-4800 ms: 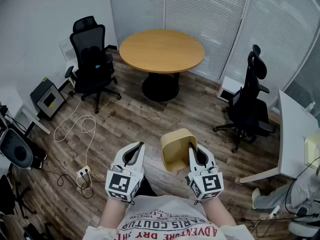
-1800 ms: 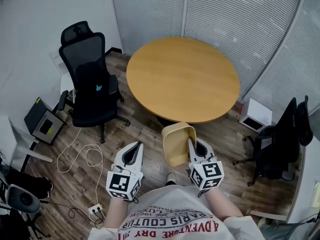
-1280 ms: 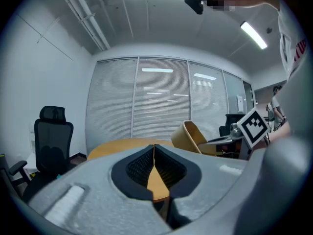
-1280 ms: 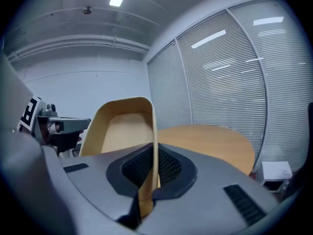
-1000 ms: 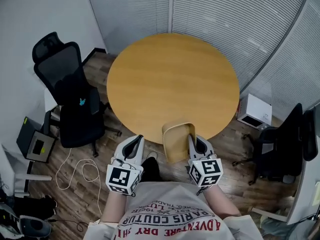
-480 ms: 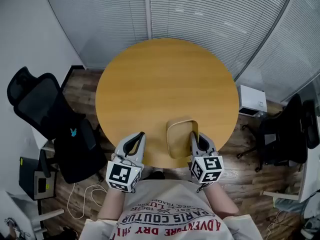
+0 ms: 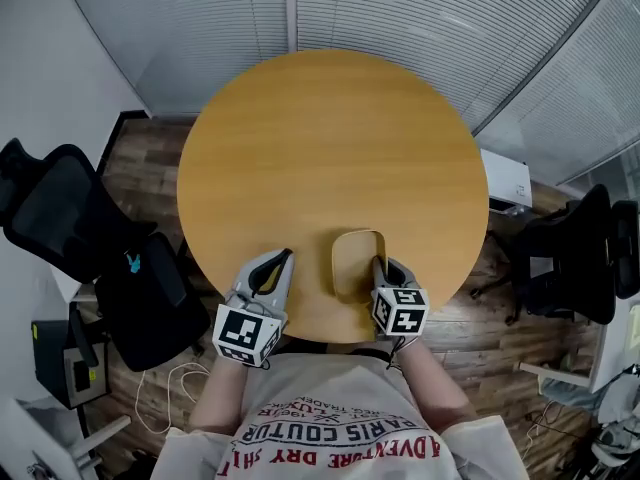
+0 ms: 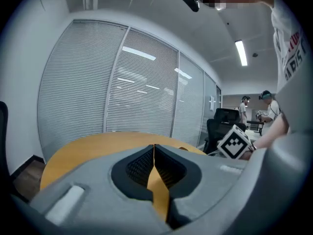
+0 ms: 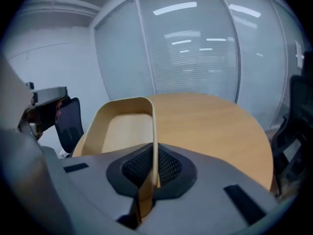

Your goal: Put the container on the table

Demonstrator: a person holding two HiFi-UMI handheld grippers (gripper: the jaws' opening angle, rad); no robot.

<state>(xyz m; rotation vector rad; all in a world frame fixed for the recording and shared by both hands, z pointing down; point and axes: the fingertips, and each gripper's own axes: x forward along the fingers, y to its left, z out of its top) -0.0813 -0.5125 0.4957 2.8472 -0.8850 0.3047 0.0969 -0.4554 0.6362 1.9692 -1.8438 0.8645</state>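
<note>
Carried forward, the empty wooden container (image 7: 352, 258) is now over the round table's (image 7: 330, 138) near edge. The right gripper (image 7: 378, 262) pinches its wall. The left gripper (image 7: 284, 257), beside it, has its jaws closed together.

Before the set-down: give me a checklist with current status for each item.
1. Right gripper clamped on the container: ok, the container's wall sits between its jaws.
2. Container above the table: ok, close to the table's near edge.
3. Container upright, opening up: ok.
4. Table surface around the container free of other things: ok.
5. Left gripper out of the way: ok, shut, empty, apart from the container.
6. Container base touching the table: cannot tell.
</note>
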